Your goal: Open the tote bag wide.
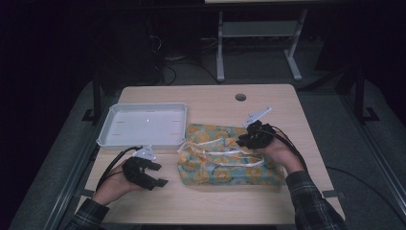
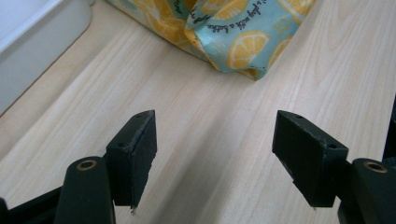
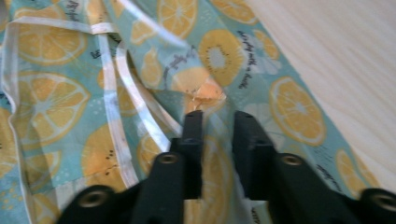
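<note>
A light wooden desk (image 1: 210, 199) carries a folded cloth printed with orange and lemon slices on a teal ground (image 1: 225, 155), lying near the middle and a little to the right. White ribbon-like ties (image 1: 222, 152) trail loosely across its top. Just beside the cloth, at the back left of the desk, sits a shallow white tray (image 1: 143, 125); its front right corner is close to the cloth's left edge. A round cable hole (image 1: 241, 97) is cut into the desk near the far edge.

The left hand-held gripper (image 1: 155, 173) hovers low over bare desk at the front left, apart from the cloth, with its 2 jaws spread wide. In the left gripper view, the left hand-held gripper (image 2: 215, 158) has only wood grain between its jaws, a corner of the cloth (image 2: 243, 51) ahead and the tray wall (image 2: 42, 51) at the upper left.

The right hand-held gripper (image 1: 244, 140) rests on the cloth's upper right part, the person's hand (image 1: 277, 151) behind it. In the right gripper view, the right hand-held gripper (image 3: 215, 119) has its jaws drawn nearly together, and a raised fold of the cloth (image 3: 205, 91) appears to be pinched between them, though blur makes the contact hard to confirm. Plaid sleeves (image 1: 311, 201) show at the bottom edge.
</note>
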{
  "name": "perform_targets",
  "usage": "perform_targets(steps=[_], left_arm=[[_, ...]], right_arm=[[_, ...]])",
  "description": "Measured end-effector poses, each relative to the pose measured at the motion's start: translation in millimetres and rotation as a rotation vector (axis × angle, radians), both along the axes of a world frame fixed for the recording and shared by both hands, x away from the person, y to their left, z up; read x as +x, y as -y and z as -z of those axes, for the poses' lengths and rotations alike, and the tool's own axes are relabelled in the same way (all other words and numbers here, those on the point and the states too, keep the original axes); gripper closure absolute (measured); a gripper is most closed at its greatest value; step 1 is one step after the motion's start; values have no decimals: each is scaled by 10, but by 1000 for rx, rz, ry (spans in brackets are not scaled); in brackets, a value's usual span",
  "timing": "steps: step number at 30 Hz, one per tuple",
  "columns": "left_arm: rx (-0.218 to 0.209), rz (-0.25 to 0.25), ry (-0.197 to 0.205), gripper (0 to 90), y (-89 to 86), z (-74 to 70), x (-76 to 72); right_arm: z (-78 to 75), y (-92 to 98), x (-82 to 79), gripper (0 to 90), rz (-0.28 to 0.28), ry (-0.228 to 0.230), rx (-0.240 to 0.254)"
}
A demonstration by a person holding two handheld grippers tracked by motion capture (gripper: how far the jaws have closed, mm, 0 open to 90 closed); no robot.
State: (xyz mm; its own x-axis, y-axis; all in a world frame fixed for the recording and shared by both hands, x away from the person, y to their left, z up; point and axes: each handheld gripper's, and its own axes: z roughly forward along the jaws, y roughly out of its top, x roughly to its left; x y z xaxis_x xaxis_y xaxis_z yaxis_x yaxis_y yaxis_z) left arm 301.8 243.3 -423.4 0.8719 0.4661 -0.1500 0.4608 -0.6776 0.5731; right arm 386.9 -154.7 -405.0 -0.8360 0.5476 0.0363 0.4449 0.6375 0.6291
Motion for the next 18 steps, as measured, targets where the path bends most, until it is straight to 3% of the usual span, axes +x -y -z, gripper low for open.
perform_targets(steps=[3, 10, 18], left_arm=[[0, 7, -4, 302, 17, 21, 0], [4, 23, -3, 302, 40, 43, -2], [7, 21, 2, 292, 28, 77, 11]], right_arm=[[-11, -11, -3, 887, -9, 6, 1], [-173, -25, 43, 892, -5, 45, 42], [-286, -82, 350, 891, 28, 68, 63]])
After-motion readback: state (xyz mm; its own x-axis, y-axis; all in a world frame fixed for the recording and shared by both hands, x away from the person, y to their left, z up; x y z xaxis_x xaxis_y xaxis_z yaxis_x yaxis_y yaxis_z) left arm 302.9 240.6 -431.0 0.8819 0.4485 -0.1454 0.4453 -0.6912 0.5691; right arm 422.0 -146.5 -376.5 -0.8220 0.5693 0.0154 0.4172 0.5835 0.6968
